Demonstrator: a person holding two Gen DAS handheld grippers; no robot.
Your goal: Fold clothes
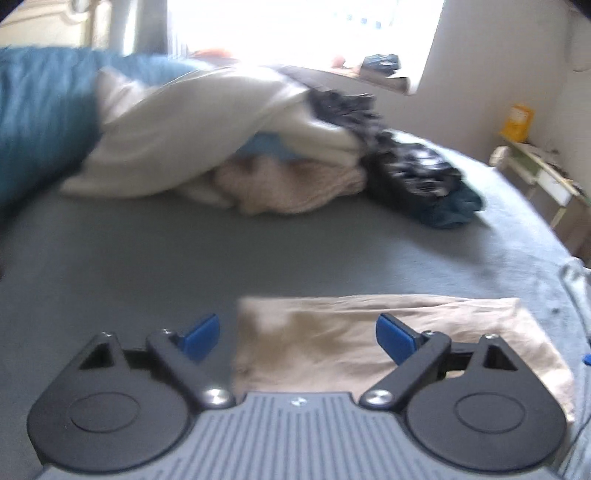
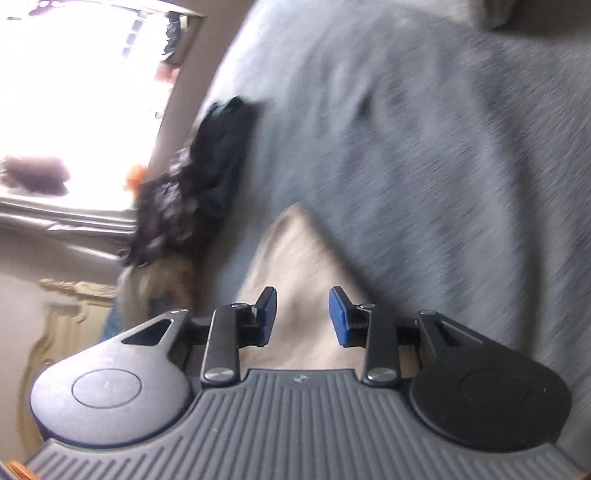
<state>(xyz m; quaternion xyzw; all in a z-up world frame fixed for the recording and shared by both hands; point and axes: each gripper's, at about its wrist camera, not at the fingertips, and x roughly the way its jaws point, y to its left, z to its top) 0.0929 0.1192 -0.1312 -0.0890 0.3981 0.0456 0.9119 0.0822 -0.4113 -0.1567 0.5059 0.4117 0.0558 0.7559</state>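
Observation:
A folded beige garment (image 1: 332,339) lies flat on the grey bed sheet (image 1: 155,258), right under my left gripper (image 1: 299,338). That gripper is open wide, with its blue pads above the cloth's left part and nothing held. Farther back sits a heap of unfolded clothes: a cream piece (image 1: 207,122), a pink fuzzy one (image 1: 291,184) and a dark patterned one (image 1: 406,166). In the right wrist view, which is tilted and blurred, my right gripper (image 2: 303,314) is open over a corner of the beige garment (image 2: 295,258). The dark patterned clothes (image 2: 192,192) lie beyond it.
A blue blanket (image 1: 40,118) fills the bed's far left. A bright window (image 1: 295,29) is behind the heap. A small shelf with a yellow packet (image 1: 517,122) stands past the bed's right edge. Grey sheet (image 2: 443,147) spreads to the right of my right gripper.

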